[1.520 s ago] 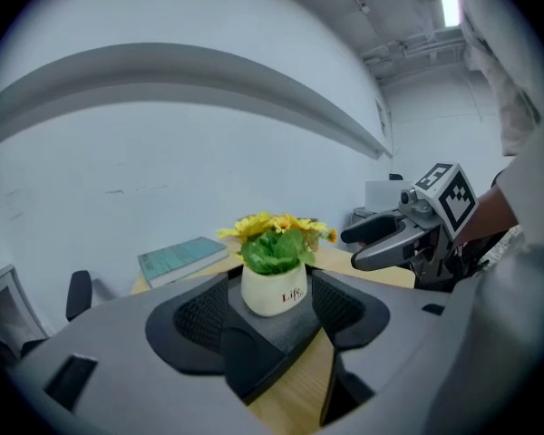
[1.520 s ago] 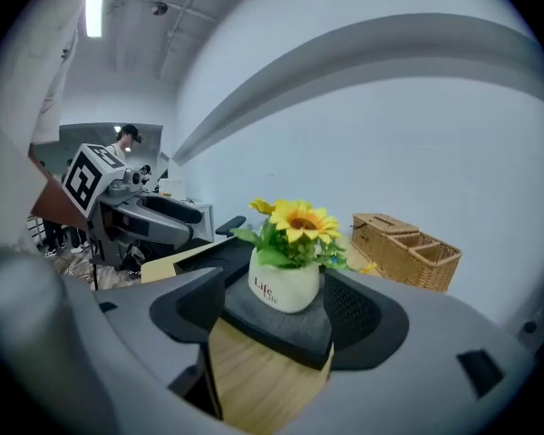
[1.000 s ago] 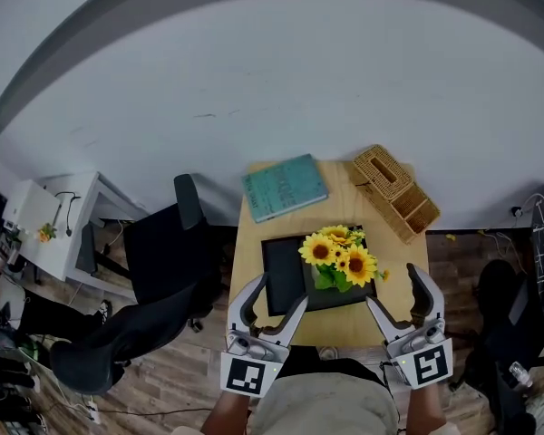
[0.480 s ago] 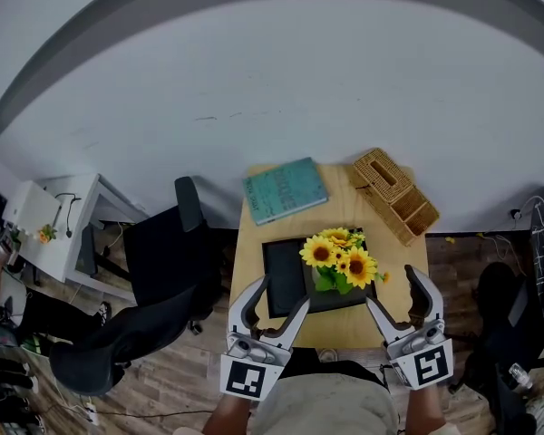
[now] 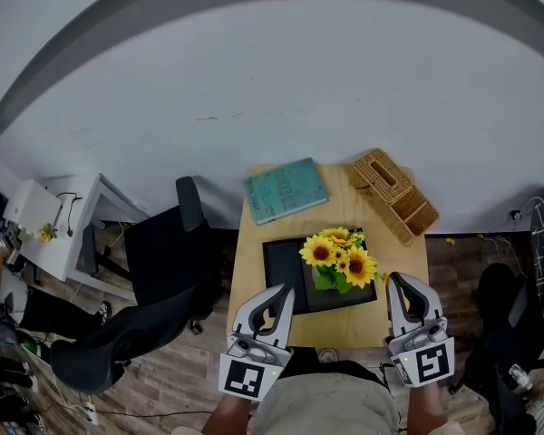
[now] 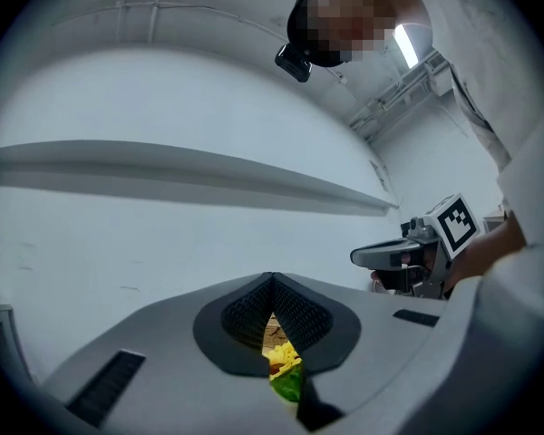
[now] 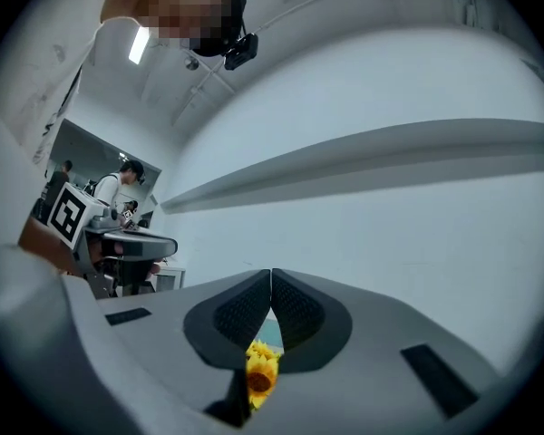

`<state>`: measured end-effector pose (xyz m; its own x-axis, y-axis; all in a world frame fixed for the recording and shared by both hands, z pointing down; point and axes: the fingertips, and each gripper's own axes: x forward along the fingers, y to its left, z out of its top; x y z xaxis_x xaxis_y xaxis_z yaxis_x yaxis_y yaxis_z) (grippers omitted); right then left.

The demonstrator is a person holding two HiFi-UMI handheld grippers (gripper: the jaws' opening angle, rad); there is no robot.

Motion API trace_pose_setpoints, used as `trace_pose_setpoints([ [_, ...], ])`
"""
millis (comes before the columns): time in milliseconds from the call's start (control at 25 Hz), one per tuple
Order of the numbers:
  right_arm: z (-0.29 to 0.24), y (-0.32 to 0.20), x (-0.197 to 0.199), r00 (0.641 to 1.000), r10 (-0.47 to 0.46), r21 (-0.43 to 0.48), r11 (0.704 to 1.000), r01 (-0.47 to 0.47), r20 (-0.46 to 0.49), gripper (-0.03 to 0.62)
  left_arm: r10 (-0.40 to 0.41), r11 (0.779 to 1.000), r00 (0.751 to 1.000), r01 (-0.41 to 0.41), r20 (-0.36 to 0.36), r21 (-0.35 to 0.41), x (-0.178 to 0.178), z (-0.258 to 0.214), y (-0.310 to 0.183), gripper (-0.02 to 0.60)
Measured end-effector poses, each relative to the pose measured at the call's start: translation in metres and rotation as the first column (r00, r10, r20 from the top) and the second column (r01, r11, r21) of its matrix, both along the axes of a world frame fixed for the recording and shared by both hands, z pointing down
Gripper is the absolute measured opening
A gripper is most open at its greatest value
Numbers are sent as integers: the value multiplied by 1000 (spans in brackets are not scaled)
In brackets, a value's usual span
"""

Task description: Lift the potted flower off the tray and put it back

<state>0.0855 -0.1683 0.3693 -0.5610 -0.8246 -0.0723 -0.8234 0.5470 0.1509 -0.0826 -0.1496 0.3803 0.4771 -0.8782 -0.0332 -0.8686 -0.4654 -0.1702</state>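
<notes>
Yellow potted flower (image 5: 338, 263) stands on the black tray (image 5: 281, 275), mid-tabletop (image 5: 245, 288). Teal book (image 5: 285, 188): cover print illegible. Left claw (image 5: 286, 291) and right claw (image 5: 401, 281) are closed, empty, flanking the flower. Only the right gripper view shows a distant person (image 7: 120, 184).

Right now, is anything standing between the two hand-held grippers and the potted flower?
Nothing visible. The left hand-held gripper and right hand-held gripper wait shut and empty at the near edge of the table; the flower stands on its tray just beyond.
</notes>
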Motion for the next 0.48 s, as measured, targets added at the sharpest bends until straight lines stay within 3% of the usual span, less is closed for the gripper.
trace_pose_setpoints([
  [480,2,1,0,1000,-5,-12,1000,5,-4,18,-35,999,999,35,23,26,0,-3,-1,9],
])
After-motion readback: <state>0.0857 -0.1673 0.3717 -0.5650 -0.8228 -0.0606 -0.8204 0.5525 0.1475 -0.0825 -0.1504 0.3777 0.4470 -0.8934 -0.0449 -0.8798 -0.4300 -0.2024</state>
